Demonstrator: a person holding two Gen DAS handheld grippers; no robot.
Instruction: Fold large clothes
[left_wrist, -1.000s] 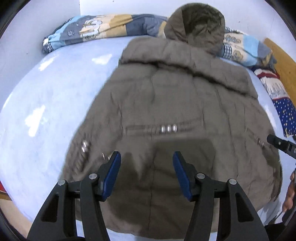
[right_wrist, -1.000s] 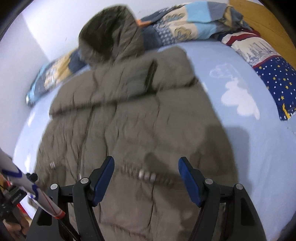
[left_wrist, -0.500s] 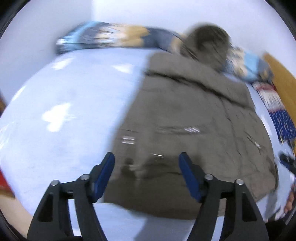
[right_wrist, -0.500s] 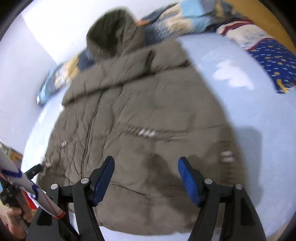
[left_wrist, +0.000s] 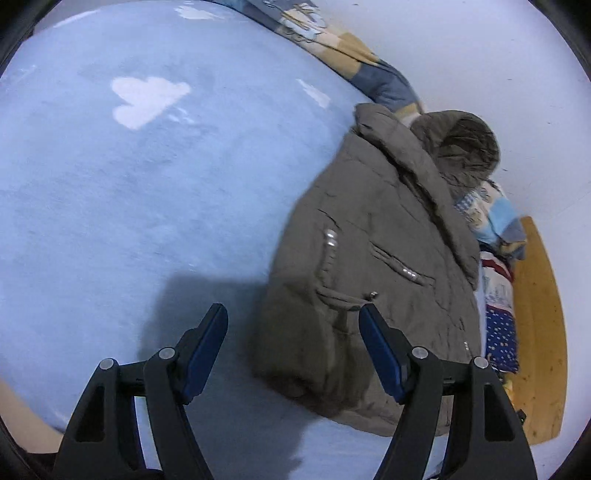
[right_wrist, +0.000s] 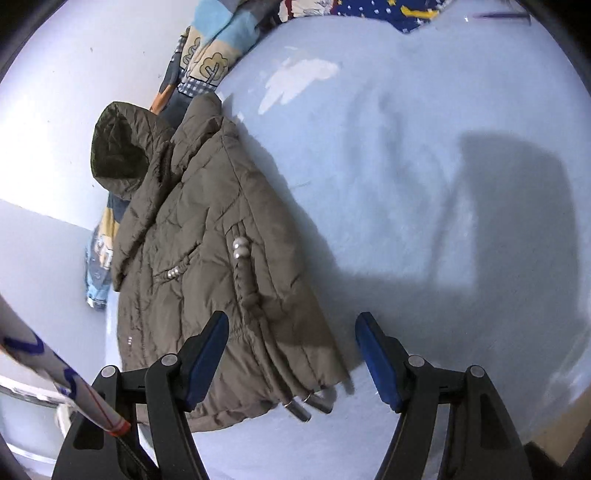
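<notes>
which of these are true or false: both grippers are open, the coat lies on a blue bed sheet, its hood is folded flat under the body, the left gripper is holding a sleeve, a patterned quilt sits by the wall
1. Both grippers, left gripper and right gripper, are open: true.
2. The coat lies on a blue bed sheet: true.
3. The hood is folded under the body: false, it sticks out at the top, against the wall.
4. The left gripper holds a sleeve: false, nothing is gripped.
5. A patterned quilt sits by the wall: true.

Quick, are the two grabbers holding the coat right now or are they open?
Left gripper: open, just widened, holding nothing; coat untouched.
Right gripper: open, holding nothing.
</notes>
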